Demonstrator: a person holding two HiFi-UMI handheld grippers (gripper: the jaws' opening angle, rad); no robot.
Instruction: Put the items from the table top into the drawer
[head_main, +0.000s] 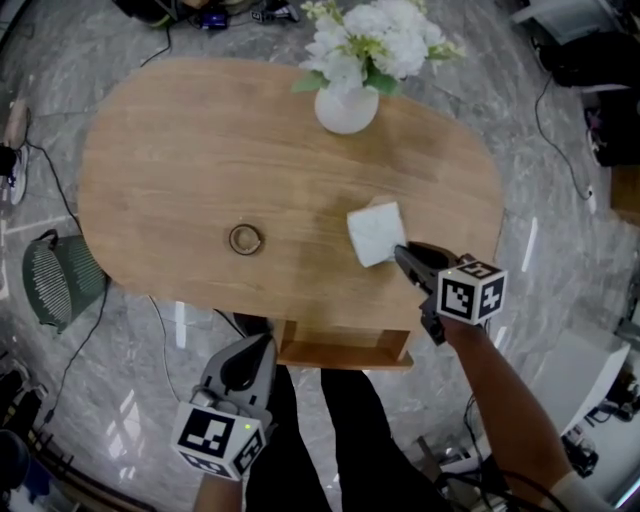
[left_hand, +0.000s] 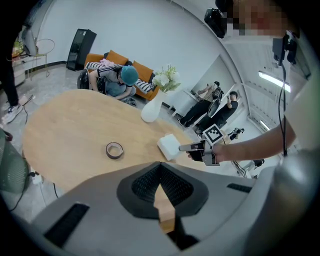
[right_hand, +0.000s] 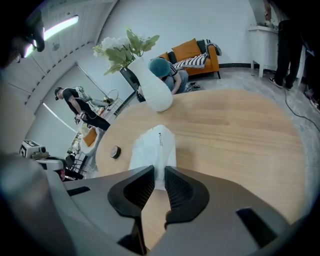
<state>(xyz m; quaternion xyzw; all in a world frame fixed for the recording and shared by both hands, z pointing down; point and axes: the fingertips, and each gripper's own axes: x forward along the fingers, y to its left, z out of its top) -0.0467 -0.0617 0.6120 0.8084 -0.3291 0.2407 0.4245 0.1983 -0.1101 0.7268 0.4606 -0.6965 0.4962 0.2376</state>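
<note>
The right gripper (right_hand: 159, 181) has its jaws drawn close on the near edge of a white packet (right_hand: 152, 149) lying on the wooden table (right_hand: 235, 135); the pads seem to press it. Beyond the packet stands a white vase (right_hand: 154, 92) of flowers. A small ring (right_hand: 115, 152) lies off to the left.

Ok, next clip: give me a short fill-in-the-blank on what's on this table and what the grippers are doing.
1. The right gripper grips the white packet; the left gripper holds ____.
2. In the head view, the tape roll lies ____ of that packet.
3. The vase holds ____ flowers.
4. The drawer under the table is ____.
Missing words: nothing; left; white; open.
</note>
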